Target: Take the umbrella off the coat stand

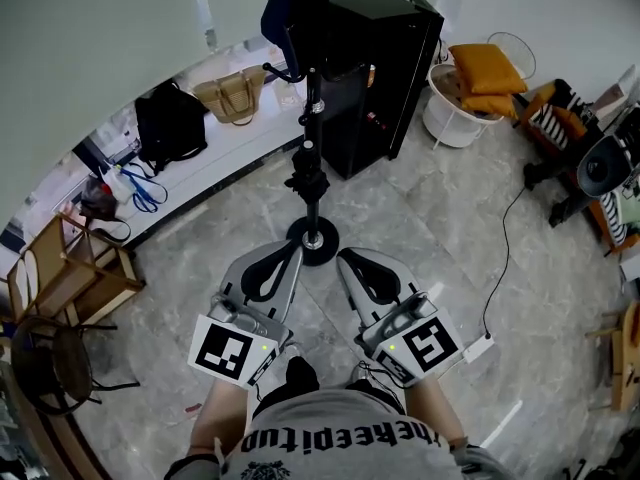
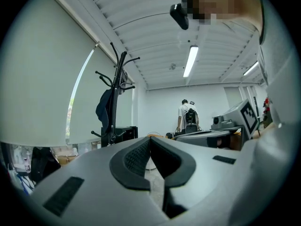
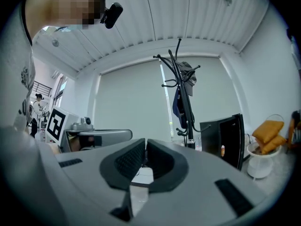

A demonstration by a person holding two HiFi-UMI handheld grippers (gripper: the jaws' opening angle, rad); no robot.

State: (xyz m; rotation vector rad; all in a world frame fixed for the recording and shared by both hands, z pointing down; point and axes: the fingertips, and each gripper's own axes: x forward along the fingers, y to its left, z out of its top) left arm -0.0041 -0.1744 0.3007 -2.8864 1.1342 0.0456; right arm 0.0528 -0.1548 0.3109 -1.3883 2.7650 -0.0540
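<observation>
Dark blue umbrella (image 1: 292, 8) hangs high on the black coat stand (image 1: 312, 168), at the far side, just left of a black cabinet (image 1: 380, 68). Left gripper (image 1: 296, 248) and right gripper (image 1: 342, 258) sit side by side on the near side, pointing at the stand. Both have their jaws pressed together (nothing between the pads).

Right gripper (image 3: 145, 145) jaws closed together with nothing between them, coat stand (image 3: 189, 126) upright beyond, dark blue umbrella (image 3: 179, 105) hanging on it, black cabinet (image 3: 230, 138) to its right, left gripper (image 3: 126, 134) at left.
</observation>
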